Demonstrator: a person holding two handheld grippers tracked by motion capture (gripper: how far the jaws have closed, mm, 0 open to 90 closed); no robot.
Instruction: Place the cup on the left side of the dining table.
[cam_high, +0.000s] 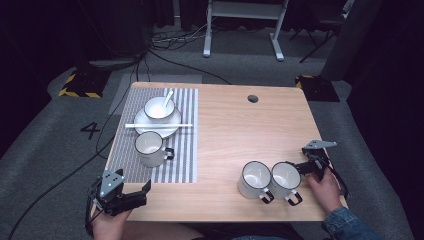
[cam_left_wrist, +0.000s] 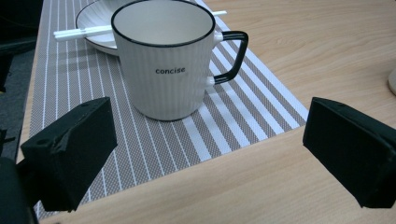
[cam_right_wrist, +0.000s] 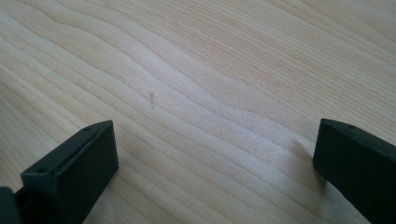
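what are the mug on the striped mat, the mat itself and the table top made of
Mug: looks like white ceramic or enamelled metal, with a fine ribbed wall, black rim and black handle; the look leaves it open. Mat: seems a woven plastic or vinyl mesh, grey with white stripes; the weave shows up close. Table: wood or wood-look laminate, pale and matt, with wavy grain lines.

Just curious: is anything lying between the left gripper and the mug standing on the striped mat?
Nothing. In the left gripper view, only striped placemat and a strip of bare table separate the open left gripper from the mug.
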